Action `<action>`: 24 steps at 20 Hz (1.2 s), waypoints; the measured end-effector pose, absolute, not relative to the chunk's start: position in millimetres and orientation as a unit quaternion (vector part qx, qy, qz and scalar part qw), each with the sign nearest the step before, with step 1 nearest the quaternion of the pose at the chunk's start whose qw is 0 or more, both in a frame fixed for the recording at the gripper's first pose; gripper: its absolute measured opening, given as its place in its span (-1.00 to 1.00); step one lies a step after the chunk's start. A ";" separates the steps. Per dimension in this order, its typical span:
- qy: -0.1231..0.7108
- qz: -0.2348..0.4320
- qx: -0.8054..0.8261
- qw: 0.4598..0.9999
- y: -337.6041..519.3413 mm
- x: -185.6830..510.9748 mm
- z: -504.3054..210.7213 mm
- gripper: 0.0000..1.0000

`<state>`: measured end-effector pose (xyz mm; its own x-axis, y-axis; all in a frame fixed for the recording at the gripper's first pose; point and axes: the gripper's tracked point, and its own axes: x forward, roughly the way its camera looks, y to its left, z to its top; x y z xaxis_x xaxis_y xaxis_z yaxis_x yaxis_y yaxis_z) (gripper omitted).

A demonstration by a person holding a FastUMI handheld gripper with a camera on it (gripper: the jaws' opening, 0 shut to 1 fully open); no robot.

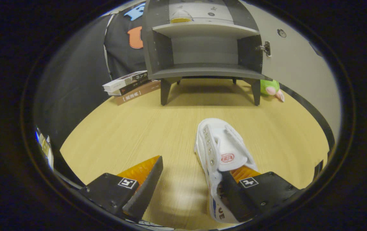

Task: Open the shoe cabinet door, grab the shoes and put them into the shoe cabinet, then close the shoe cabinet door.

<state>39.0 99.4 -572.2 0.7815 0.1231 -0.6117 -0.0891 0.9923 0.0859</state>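
On the wooden counter (122, 134), at the 6 o'clock position of the gripper view, the hand-held gripper (191, 184) stands with its fingers spread wide and nothing pressed between them. Its left finger (145, 186) lies over bare counter. Its right finger (234, 192) overlaps the heel end of a white shoe (221, 150), appearing to rest at or inside the shoe's opening; whether it actually touches cannot be told. That shoe lies on the counter with its toe pointing toward 12 o'clock, a row of metal eyelets along its left side and a red mark on its tongue.

Beyond the fingers, at 12 o'clock and well apart from the shoe, stands the dark grey shoe cabinet (205, 45) on short legs. Its door (298, 64) is swung open to the 2 o'clock side, with a metal hinge at the cabinet's right edge. The lower compartment is in plain view; on the upper shelf rests a second shoe (180, 16) with a yellow sole. At 10 o'clock, just beside the cabinet's left leg, lies a stack of books (130, 85). At 2 o'clock, beside the right leg, lies a green plush toy (271, 88).
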 end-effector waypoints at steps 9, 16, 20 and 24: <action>0.337 0.045 0.030 0.940 74.4 53.7 -575.2 -0.76; 0.315 0.039 0.026 0.948 64.4 48.7 -527.7 -0.78; 0.287 0.028 0.039 0.957 53.2 53.0 -457.4 -0.78; 0.231 0.033 0.022 0.972 46.3 68.1 -355.9 -0.78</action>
<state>68.1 46.3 -355.9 0.8912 0.0742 -0.4475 -0.0538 0.9969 0.0581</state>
